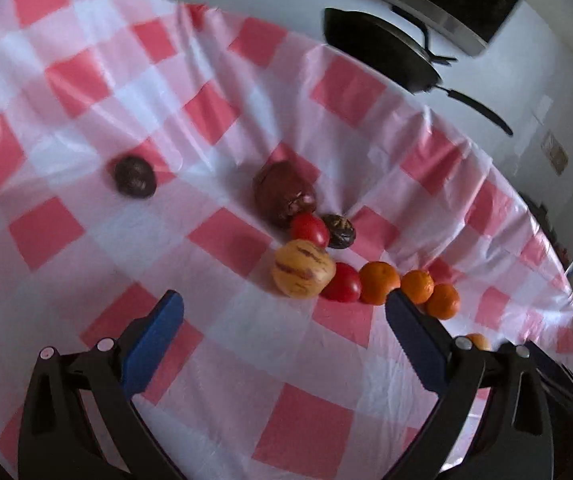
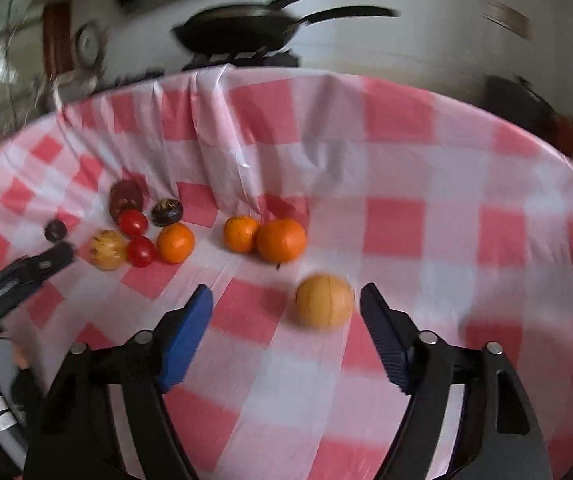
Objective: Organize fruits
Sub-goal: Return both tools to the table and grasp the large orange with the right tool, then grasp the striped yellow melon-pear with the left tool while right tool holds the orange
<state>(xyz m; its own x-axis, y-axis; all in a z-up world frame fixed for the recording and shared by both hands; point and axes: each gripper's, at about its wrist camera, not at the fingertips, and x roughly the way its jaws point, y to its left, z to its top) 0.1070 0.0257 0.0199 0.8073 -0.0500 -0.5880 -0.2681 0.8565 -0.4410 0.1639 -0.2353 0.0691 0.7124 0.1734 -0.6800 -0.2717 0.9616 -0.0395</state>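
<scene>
Fruits lie on a red-and-white checked tablecloth point(image 1: 246, 352). In the left wrist view, a striped yellow melon point(image 1: 303, 269), two red tomatoes point(image 1: 309, 229) point(image 1: 342, 283), a large dark red fruit point(image 1: 284, 193), a small dark fruit point(image 1: 338, 231) and three oranges point(image 1: 379, 283) cluster ahead. A lone dark fruit point(image 1: 135, 177) lies to the left. My left gripper point(image 1: 284, 300) is open and empty, just short of the cluster. In the right wrist view, my right gripper point(image 2: 286, 300) is open, with a pale orange fruit point(image 2: 324, 301) between its fingertips, nearer the right one.
A black frying pan point(image 1: 382, 50) sits on a stove behind the table, also in the right wrist view point(image 2: 238, 32). The left gripper's body point(image 2: 18, 280) shows at the left of the right wrist view. The table's far edge drops off behind the fruit.
</scene>
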